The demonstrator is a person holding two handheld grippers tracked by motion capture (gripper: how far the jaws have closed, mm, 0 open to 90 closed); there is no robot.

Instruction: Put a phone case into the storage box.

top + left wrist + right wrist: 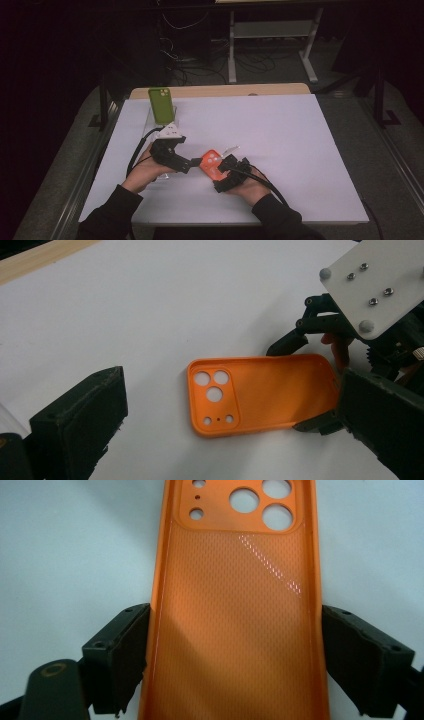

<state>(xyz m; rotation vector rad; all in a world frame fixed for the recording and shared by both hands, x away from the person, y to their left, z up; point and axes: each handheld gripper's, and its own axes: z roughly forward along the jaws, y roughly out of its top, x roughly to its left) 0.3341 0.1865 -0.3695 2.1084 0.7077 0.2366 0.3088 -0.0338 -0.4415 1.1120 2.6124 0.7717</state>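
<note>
Near the table's [280,130] front edge, your right tongs [235,655] clamp the orange case [235,605]; left tongs [230,425] wide open; green phone [161,105] stands uncased, apart.

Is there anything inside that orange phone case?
No phone: the orange case is empty, its textured inner back and camera holes showing. The right gripper's fingers clamp its sides; its lower end is out of frame.
</note>
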